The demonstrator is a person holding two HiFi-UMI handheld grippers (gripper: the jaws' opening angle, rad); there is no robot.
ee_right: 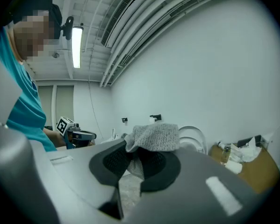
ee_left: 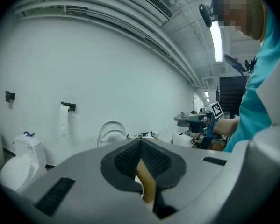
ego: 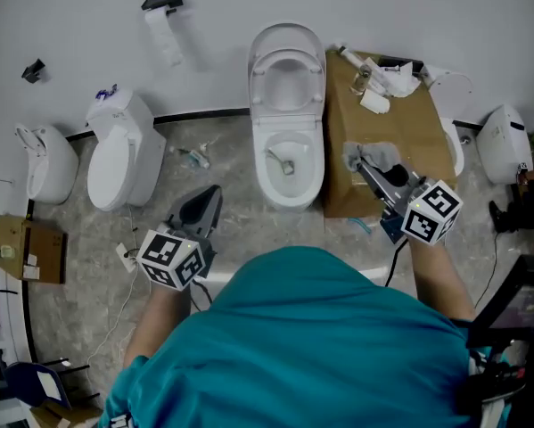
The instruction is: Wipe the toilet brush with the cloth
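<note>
Cloth [ee_right: 154, 136] clamped in your right gripper [ee_right: 136, 164]; left gripper [ee_left: 140, 158] closed tight, empty. No brush held yet, wiping not begun; toilet [ego: 287, 105] stands ahead.

The cloth [ego: 374, 155] is grey, coarse-knit and crumpled. It sits bunched over the tip of the right gripper [ee_right: 130, 171], whose jaws are clamped on it, with 1 fold hanging between the pads. It is held in the air at about 1 o'clock from the person, above brown cardboard [ego: 407, 132]. At 12 o'clock, a slim pale item lying in the open toilet [ego: 259, 163] may be the toilet brush [ego: 283, 160], but it is too small to be sure.
</note>
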